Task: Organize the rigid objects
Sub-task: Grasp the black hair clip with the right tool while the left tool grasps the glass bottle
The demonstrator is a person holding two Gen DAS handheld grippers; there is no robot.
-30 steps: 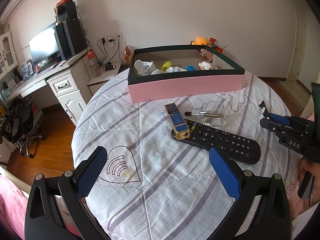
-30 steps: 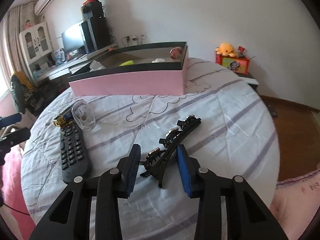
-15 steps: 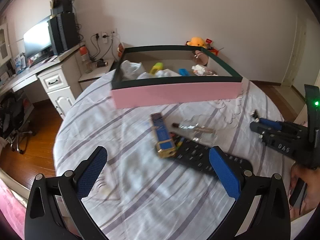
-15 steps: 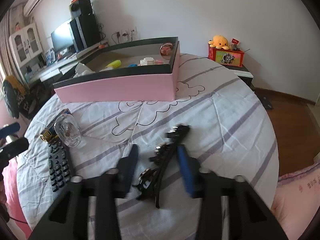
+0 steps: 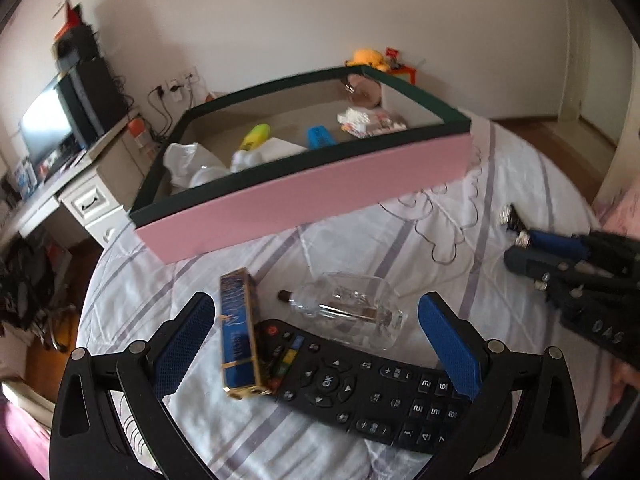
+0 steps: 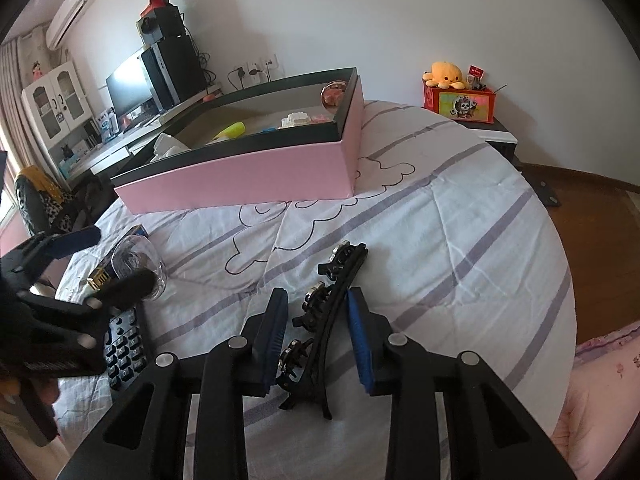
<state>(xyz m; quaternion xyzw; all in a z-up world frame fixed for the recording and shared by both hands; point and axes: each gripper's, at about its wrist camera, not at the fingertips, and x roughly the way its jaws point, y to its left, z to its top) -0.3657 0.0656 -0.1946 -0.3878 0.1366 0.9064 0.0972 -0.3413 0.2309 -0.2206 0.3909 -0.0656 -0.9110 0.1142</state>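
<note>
Left gripper: tilted down over the round bed with the white, grey-striped quilted cover, blue-padded jaws spread wide, nothing clamped. Between its fingers lie the near end of a long black remote control with white-marked buttons and a blue-and-gold rectangular box resting partly on the remote's top end. Its own body fills the lower rim of the left wrist view; the remote's lower end is cut off behind the finger at 4 o'clock.

Clear glass bottle lying on its side: just beyond the remote, toward 12 o'clock; its contents are hard to make out.

Right gripper: also tilted down, jaws narrow and just now closing around a long black hair clip with metal-studded teeth. The clip lies on the quilt between the pads; the pad at 3 o'clock appears to touch its spine, though contact on the other side is unclear. The clip's near end runs under the gripper body.

Pink shallow cardboard box with dark green rim: at 12 o'clock on the bed, well apart from both grippers, holding a yellow item, a blue item, white crumpled pieces and small oddments, partly hidden by its wall.

Part of a hand: at 9 o'clock in the right wrist view, mostly cut off.
</note>
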